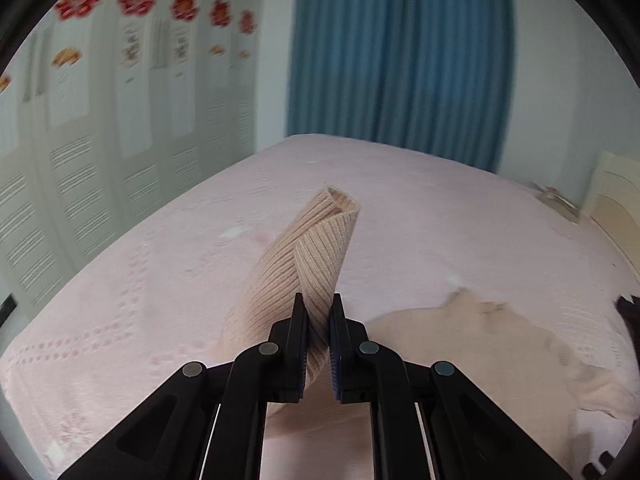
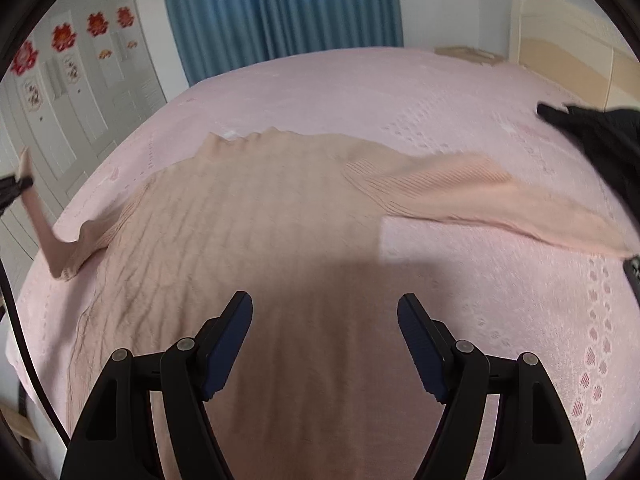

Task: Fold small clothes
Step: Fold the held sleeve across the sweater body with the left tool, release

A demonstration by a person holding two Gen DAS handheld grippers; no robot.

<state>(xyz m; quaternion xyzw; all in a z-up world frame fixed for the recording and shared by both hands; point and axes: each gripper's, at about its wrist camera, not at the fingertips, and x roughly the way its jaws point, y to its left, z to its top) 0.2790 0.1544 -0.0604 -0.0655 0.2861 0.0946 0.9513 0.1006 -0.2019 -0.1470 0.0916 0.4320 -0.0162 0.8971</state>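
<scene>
The peach knit sweater (image 2: 256,216) lies spread mid-frame on the pink bed (image 2: 460,92). The left tongs (image 1: 318,312) pinch its ribbed sleeve (image 1: 308,248); the right tongs (image 2: 325,312) gape, empty. Soft, light, probably stretchy; grip cuffs or hem.

Both the left gripper (image 1: 318,312) and the right gripper (image 2: 325,312) are built of matte black plastic linkage arms joined by round grey metal pivot pins, with dark blue ridged pads lining their fingers (image 2: 226,344).
</scene>
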